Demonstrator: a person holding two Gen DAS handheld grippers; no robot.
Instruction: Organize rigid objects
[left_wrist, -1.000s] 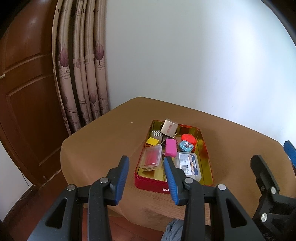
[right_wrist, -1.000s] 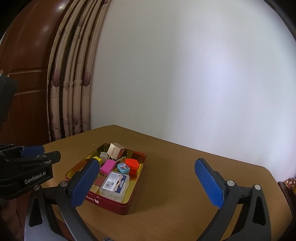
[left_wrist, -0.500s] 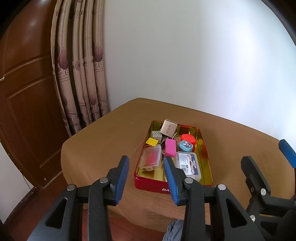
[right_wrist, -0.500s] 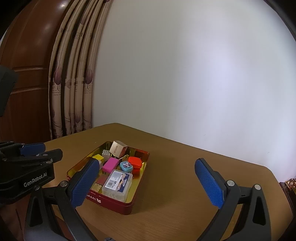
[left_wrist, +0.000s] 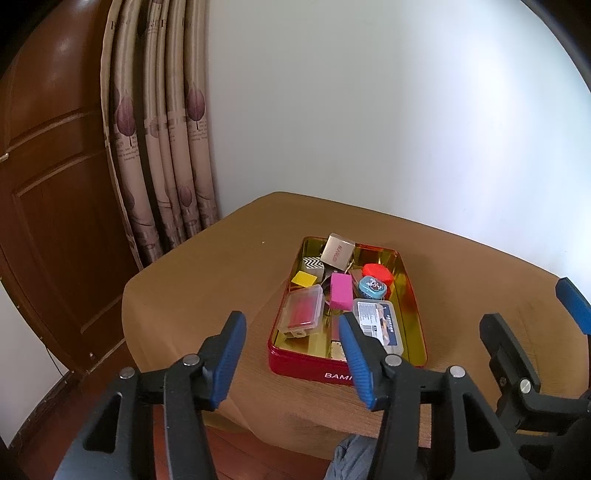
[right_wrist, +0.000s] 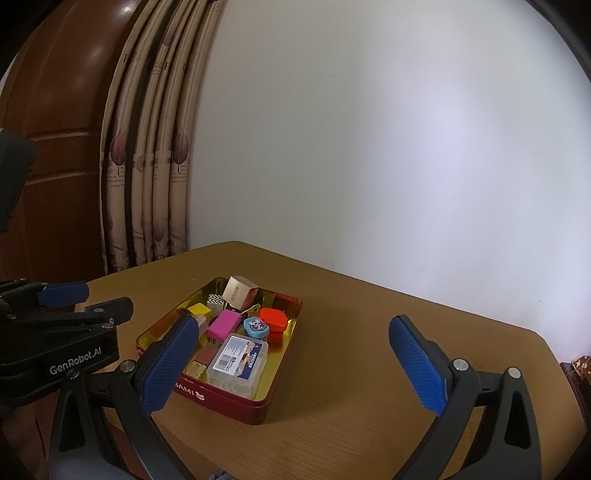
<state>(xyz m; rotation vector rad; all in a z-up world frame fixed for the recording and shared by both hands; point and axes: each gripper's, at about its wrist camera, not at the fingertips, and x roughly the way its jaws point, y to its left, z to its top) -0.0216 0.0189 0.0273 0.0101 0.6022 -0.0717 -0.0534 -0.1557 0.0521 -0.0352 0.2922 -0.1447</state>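
Both our grippers, left and right, have edged nearer the red tin on the desk, fingers apart, holding nothing.

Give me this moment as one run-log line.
phase: approach | left tool: open, empty, short of red tin | right tool: open, empty, above table | small items: all in tin | contact: none

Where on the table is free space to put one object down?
Bare tabletop lies between the red tin and the white wall, also left of the tin toward the curtain. Inside the tin it is crowded.
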